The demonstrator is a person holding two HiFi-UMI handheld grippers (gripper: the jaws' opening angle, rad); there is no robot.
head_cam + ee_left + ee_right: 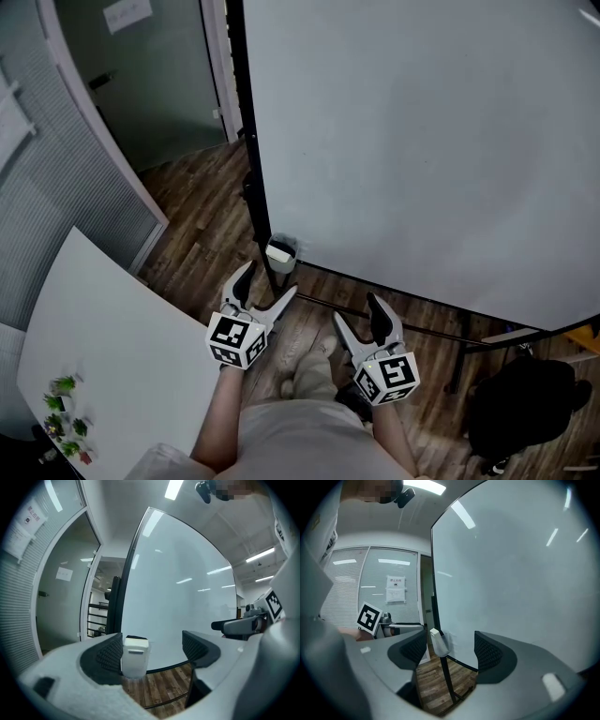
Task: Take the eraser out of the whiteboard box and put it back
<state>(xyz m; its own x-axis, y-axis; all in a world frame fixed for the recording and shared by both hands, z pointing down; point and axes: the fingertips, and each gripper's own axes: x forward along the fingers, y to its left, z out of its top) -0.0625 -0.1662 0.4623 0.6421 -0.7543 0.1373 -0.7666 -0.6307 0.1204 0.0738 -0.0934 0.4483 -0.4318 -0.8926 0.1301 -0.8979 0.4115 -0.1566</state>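
Head view, items listed against the whiteboard [422, 141], which is standing on a dark frame over a wood floor [202, 202].

- Box [280, 253]: small and white, hanging at the whiteboard's lower left corner beside the frame post.
- Eraser [136, 638]: sitting inside the box with only a dark top edge, presumably the eraser's, showing in the left gripper view. It is not yet taken out.
- Left gripper [267, 285]: jaws spread and gripping nothing, pointing up at the box from just below that corner, probably lining up to reach in. The box is showing within its gap, nearer one jaw, with no contact evident.
- Right gripper [360, 322]: jaws spread and carrying nothing, hovering near the whiteboard's lower edge, seemingly waiting in reserve.
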